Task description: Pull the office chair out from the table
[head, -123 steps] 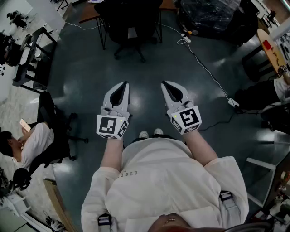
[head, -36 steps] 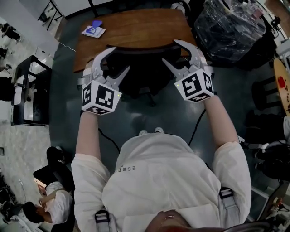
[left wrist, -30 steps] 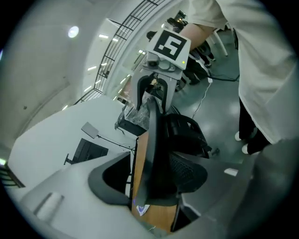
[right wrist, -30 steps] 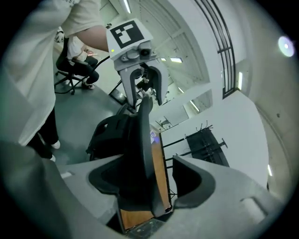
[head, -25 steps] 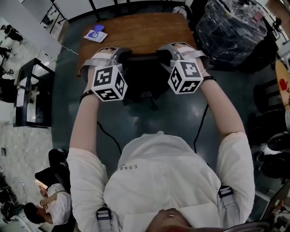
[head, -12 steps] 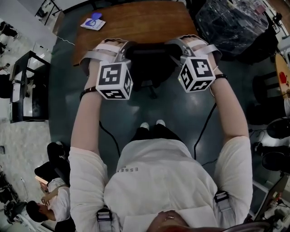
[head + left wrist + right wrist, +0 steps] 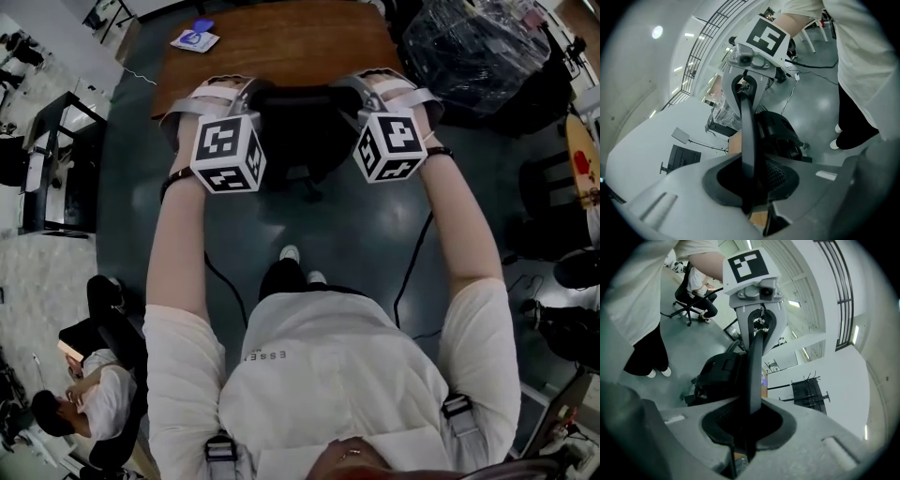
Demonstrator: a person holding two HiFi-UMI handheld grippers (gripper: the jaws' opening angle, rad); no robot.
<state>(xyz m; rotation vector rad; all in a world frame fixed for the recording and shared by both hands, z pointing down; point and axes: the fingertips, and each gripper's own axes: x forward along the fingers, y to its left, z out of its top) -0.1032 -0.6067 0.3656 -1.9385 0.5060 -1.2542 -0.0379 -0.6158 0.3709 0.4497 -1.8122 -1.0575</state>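
Note:
A black office chair (image 7: 295, 122) stands at the front edge of the brown table (image 7: 281, 47). My left gripper (image 7: 239, 94) is shut on the left edge of the chair back. My right gripper (image 7: 370, 86) is shut on its right edge. In the left gripper view the thin black backrest edge (image 7: 747, 136) runs down between the jaws of the left gripper (image 7: 750, 187), with the right gripper (image 7: 750, 84) at its far end. The right gripper view shows the same edge (image 7: 754, 376) in the right gripper (image 7: 750, 427). Both pairs of jaws have just been closing onto it.
A blue and white item (image 7: 195, 39) lies on the table's far left corner. A black wrapped bulk (image 7: 469, 47) stands at the top right, a black rack (image 7: 56, 159) at the left. A cable (image 7: 412, 272) runs over the grey floor. A person (image 7: 84, 394) sits at the lower left.
Both grippers came in from either side and shut on the chair back's edges. Since then they have drawn slightly toward me, and one of my feet has stepped back.

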